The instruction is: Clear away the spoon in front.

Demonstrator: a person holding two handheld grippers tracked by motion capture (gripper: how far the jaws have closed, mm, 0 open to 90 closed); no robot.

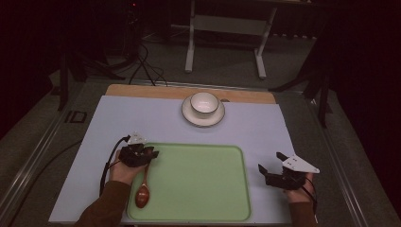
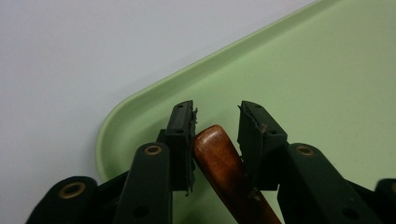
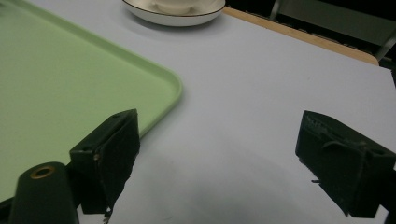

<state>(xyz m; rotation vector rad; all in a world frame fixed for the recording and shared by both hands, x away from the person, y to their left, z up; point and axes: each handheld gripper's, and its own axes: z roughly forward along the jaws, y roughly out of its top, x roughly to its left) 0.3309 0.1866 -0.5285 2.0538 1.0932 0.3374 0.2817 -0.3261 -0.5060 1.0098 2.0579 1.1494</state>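
Observation:
A brown wooden spoon (image 1: 143,193) lies on the left side of a light green tray (image 1: 198,179), bowl end toward the person. My left gripper (image 1: 153,152) is low over the tray's far left corner, with the spoon's handle end (image 2: 224,163) between its jaws. The left pad (image 2: 184,135) touches the handle and a small gap shows at the right pad, so the left gripper (image 2: 217,116) is open. My right gripper (image 1: 269,161) hovers wide open over the blue mat, right of the tray (image 3: 70,84), and holds nothing.
A white cup (image 1: 204,102) sits on a white saucer (image 1: 189,116) on the blue mat (image 1: 142,118) beyond the tray; the saucer (image 3: 173,18) also shows far off in the right gripper view. A wooden board edge (image 1: 142,91) runs behind the mat. A table frame stands farther back.

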